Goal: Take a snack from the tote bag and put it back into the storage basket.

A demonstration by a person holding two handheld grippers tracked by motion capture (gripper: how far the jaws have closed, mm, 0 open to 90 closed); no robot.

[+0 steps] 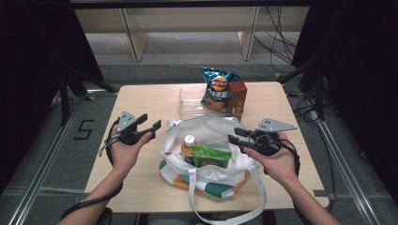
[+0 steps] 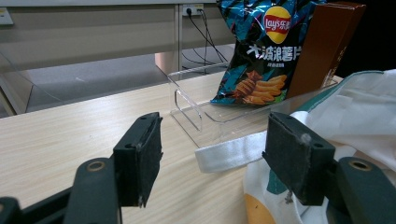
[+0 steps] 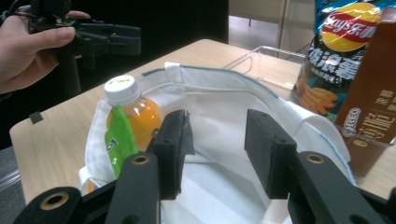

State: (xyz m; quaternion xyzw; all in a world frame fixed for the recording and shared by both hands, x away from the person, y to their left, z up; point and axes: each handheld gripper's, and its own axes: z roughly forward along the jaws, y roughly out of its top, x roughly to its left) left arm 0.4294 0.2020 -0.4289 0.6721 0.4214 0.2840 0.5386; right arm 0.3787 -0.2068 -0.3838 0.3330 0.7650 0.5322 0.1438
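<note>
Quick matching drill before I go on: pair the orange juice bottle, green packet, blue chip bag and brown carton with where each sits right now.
1. orange juice bottle with white cap
2. flat green packet
3. blue chip bag
4. tall brown carton

A. in the clear plastic tray, left of the carton
B. in the white tote bag, left side
C. at the tray's right end
D. in the tote bag, right of the bottle

1-B, 2-D, 3-A, 4-C

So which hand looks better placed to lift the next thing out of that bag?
The right, probably. Its tool points into the open white tote bag, jaws apart, near the orange drink bottle and the green packet. The left tool hovers over bare table beside the bag.
</note>
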